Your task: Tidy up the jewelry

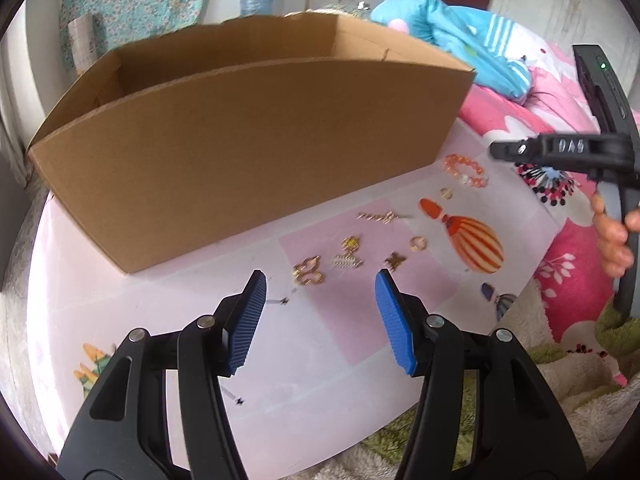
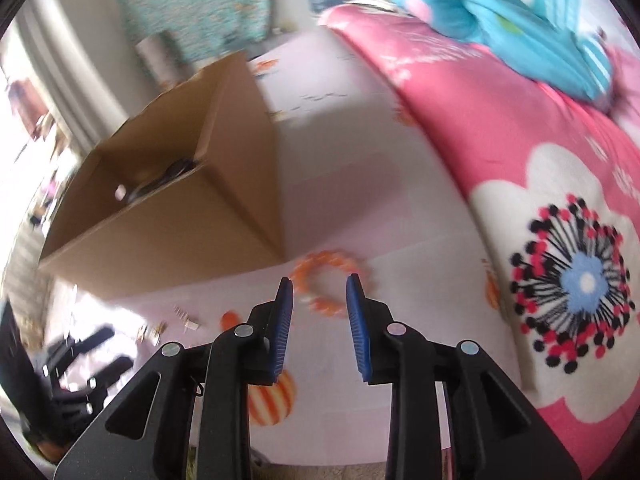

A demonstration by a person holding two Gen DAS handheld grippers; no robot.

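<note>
Grippers over scattered jewelry beside a cardboard box

The left gripper [image 1: 320,280] hung released over gold charms [image 1: 308,274]; the right gripper [image 2: 319,284], parted and empty, hovered above the orange bead bracelet [image 2: 328,280]. The cardboard box [image 1: 240,152] walled off the mat's [image 1: 160,320] far side; a pink floral blanket [image 2: 540,220] crowded its edge.

Right gripper [image 2: 319,286], jaws parted, hovers over orange bead bracelet [image 2: 329,286].

Brown cardboard box [image 1: 248,152], orange beaded bracelet [image 2: 330,286], pink flowered blanket [image 2: 520,168], blue-padded tongs [image 1: 320,312]
</note>
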